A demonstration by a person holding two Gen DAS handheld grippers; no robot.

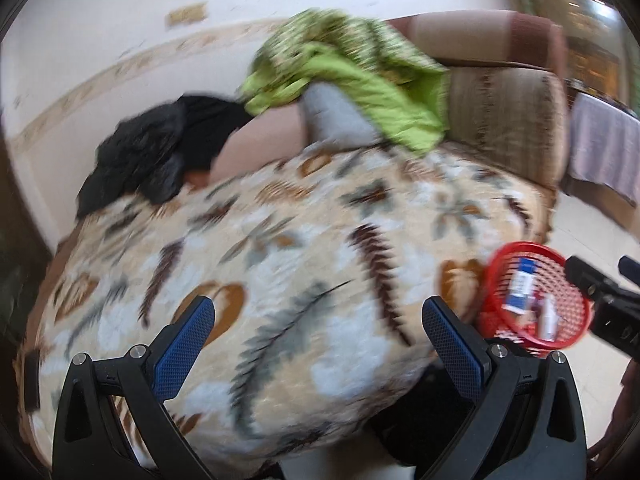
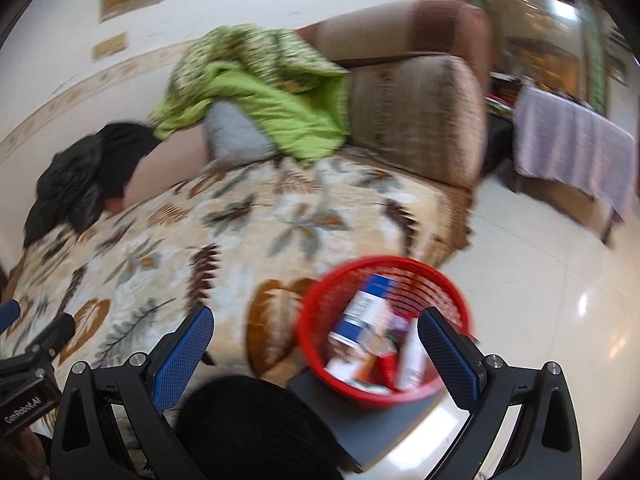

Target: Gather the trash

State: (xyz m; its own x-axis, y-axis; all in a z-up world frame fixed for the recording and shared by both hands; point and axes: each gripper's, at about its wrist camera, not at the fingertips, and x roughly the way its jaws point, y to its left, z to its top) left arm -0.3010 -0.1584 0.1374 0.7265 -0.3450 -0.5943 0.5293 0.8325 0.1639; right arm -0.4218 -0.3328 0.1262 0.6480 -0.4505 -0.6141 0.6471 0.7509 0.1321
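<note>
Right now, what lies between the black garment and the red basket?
Only the leaf-patterned blanket spans between the black garment and the red trash basket; no loose trash shows there in either wrist view.

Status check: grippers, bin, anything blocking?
Left gripper open, empty, over the blanket. Right gripper open, empty, above the red bin. Bin holds cartons and wrappers, sits beside the sofa. Nothing in the way; frames blurred.
</note>
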